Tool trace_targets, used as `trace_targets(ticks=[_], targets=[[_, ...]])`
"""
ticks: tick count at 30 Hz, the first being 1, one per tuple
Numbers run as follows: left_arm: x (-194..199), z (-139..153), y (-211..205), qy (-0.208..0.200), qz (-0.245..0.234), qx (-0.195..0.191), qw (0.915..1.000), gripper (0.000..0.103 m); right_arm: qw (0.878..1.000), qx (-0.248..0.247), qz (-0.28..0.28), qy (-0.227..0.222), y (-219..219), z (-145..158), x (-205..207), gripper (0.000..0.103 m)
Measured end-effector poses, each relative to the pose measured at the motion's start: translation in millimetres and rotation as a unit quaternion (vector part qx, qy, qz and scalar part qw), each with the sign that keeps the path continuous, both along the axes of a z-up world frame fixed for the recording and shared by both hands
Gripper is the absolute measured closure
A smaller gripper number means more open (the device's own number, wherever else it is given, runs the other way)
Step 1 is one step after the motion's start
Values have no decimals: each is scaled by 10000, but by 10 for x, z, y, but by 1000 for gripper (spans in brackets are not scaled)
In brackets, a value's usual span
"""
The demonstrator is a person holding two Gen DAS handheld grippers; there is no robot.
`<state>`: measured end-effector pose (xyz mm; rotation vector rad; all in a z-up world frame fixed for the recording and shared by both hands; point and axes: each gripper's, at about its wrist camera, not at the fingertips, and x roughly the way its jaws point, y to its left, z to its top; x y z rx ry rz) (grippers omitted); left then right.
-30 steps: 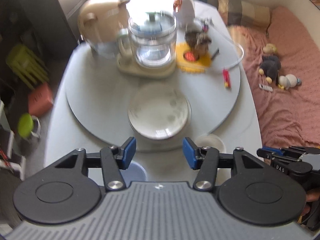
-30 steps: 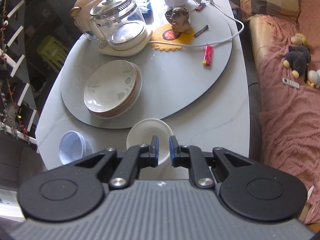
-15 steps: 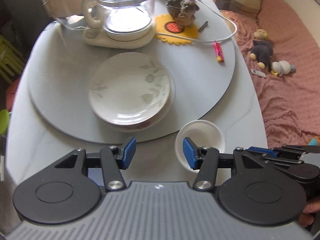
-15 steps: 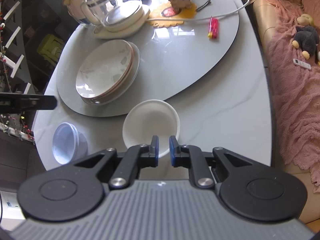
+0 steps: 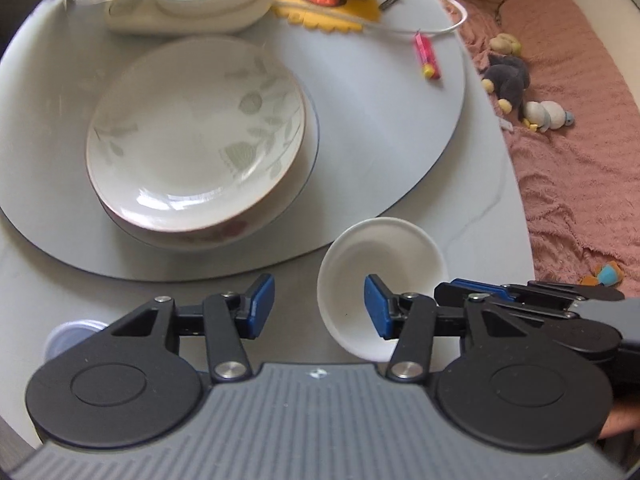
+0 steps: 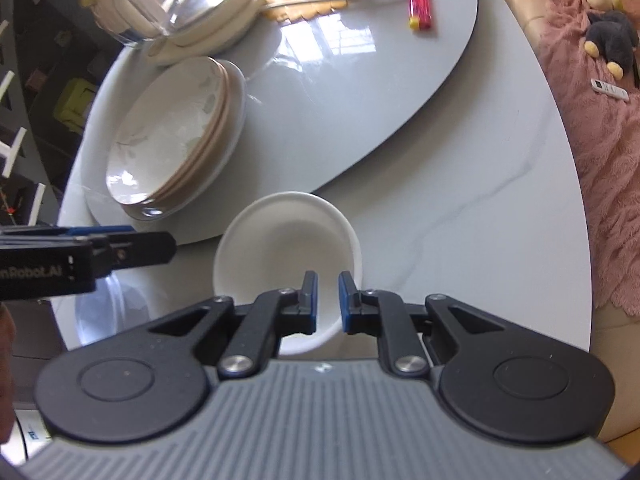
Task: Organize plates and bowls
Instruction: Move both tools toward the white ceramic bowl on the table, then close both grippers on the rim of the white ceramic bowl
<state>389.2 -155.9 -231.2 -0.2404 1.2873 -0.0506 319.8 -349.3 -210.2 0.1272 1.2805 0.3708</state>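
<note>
A: We see the left gripper [image 5: 319, 307] above the table edge [image 5: 492, 200]. Its jaws are closing, with nothing between them; the white bowl [image 5: 380, 264] is just beside its right pad.

B: And the right gripper [image 6: 328, 303]?

A: Its jaws are nearly together over the near rim of the same bowl [image 6: 286, 248]; whether they pinch it, we cannot tell. The bowl sits on the table, just beside the turntable [image 6: 400, 92] with the stack of plates [image 6: 176, 136].

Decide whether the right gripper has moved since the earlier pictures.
Yes: the right gripper has come down toward the plain white bowl, which now looms larger on the grey table.
</note>
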Motion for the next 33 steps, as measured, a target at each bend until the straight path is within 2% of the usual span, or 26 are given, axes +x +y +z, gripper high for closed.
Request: trace_targets(ticks=[3,8,10,12,18,22,26,28,33], targets=[[42,-117,-19,-10,-110,-81,9999,51,10000,-50,-76,-5,-11,1,0,88],[97,-271,15,115,-33,-259,9996,60,9996,-233,-8,-161,-21,-10,-2,87],[112,-314,14,216,-14,-333,9992,65,9994,-303,41,-177,-17,-53,0,77],[120,-344,-17,264,-95,-379,9989,68,9992,-357,-39,-155,-42,-84,11,74],[150,-427,-127,238,-234,-375,9987,78,9997,-221,-86,68,-84,-238,57,74],[191,-480,-153,280,-175,-414,9986,86,9996,-64,-152,227,-83,-314,57,79],[185,-516,-170,305,-171,-276,9990,92,9995,31,-125,297,-56,-355,17,86],[179,-506,-140,273,-97,-319,9991,92,9997,46,-66,239,-28,-348,-5,89],[123,-428,-16,7,21,-362,9993,92,9996,50,-15,266,28,-352,22,92]])
